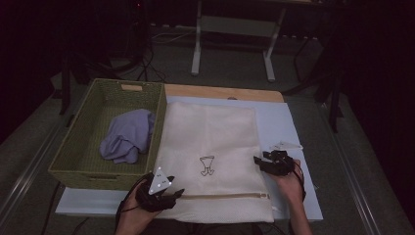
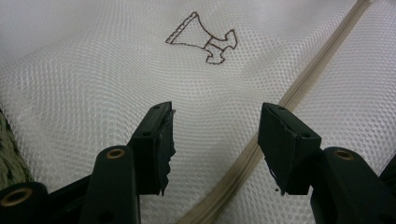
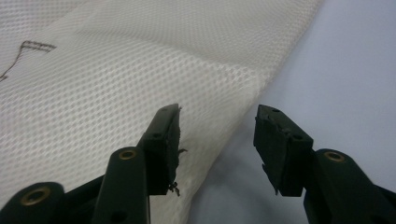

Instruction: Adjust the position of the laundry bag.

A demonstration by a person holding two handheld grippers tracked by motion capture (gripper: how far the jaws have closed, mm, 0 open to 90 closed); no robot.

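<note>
Two claws flank a cream mesh laundry bag (image 1: 210, 147) lying flat at the centre of the high view on a pale sheet (image 1: 288, 127) that covers the bench. At the bag's lower left corner the left claw (image 1: 169, 196) stands wide with nothing between its jaws, poised over the mesh with the zipper (image 2: 280, 102) running diagonally under the right-hand jaw and the embroidered mark (image 2: 205, 39) beyond. At the bag's right edge the right claw (image 1: 258, 160) is also wide and empty, straddling that edge, while a woven basket (image 1: 78, 147) at left holds a lavender cloth (image 1: 128, 134).
</note>
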